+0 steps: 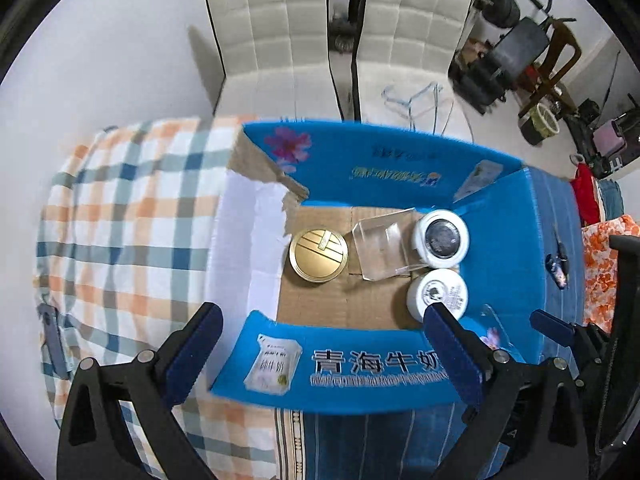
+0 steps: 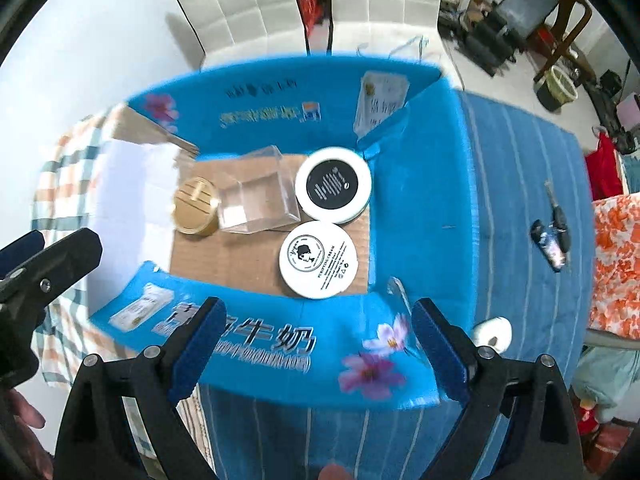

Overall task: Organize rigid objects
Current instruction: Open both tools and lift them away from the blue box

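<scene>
Both grippers are up above the blue cardboard box (image 1: pixel 400 160), looking pretty much straight down into it. The left gripper (image 1: pixel 324 344) has its jaws spread wide with nothing between them, just the near flap of the box underneath. Same deal with the right gripper (image 2: pixel 320 340): jaws wide apart, empty, over the near flap with the pink flower print.

Everything else sits on the brown floor of the box. The gold tin (image 1: pixel 319 255) is toward the box's left side, next to the white flap. The clear plastic case (image 1: pixel 384 242) is in the middle, just beside the tin, and in the right wrist view they look like they touch. The white jar with the black lid (image 2: pixel 333 185) is in the far right corner of the box, and the white jar with the printed label (image 2: pixel 318 260) is right in front of it, against the near right side. The two jars look like they touch or nearly so.

Outside the box, on its right, a set of keys (image 2: pixel 554 236) lies on the blue striped cloth (image 2: pixel 520 160). Left of the box is a plaid cloth (image 1: pixel 128 208). Beyond the box stand two white chairs (image 1: pixel 276 28).
</scene>
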`<state>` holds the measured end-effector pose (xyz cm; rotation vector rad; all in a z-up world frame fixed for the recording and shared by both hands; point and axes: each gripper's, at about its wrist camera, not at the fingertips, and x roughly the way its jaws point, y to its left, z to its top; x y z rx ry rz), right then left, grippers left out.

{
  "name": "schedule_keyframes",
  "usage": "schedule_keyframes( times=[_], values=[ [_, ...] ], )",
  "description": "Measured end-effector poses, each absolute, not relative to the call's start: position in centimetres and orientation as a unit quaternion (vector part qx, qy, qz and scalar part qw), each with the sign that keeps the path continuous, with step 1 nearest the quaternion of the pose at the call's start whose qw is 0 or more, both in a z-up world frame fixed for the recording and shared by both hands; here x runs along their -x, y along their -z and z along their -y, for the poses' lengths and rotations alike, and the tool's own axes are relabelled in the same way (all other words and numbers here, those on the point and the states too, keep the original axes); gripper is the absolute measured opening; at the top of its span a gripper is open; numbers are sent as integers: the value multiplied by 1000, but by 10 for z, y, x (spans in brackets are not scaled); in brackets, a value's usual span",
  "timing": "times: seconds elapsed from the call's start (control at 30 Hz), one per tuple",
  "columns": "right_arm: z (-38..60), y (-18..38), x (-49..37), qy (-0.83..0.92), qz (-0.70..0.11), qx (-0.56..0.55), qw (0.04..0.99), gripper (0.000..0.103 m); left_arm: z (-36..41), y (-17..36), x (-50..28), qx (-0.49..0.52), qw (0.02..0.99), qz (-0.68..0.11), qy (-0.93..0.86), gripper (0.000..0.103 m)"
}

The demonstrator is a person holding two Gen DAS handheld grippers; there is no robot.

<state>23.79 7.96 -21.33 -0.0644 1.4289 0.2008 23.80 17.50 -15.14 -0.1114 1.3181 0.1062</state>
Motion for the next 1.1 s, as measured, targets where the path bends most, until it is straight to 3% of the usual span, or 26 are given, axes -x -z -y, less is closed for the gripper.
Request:
schedule_keyframes(
  times=[0.4, 0.63, 0.93, 1.1],
  values=[
    [-62, 90, -174, -123, -581, 30, 804, 96, -154, 68, -179, 52, 833, -548, -58, 103],
    [-38, 58, -154, -140, -572, 11, 808, 96, -141, 43, -157, 54, 844, -531, -55, 103],
    [83, 83, -139, -52, -596, -43, 800, 96, -59, 56, -158, 36, 841, -540, 12, 103],
    [183, 170, -137, 55, -637, -57, 767, 96, 39, 115, -173, -24, 814, -574, 89, 103]
  ],
)
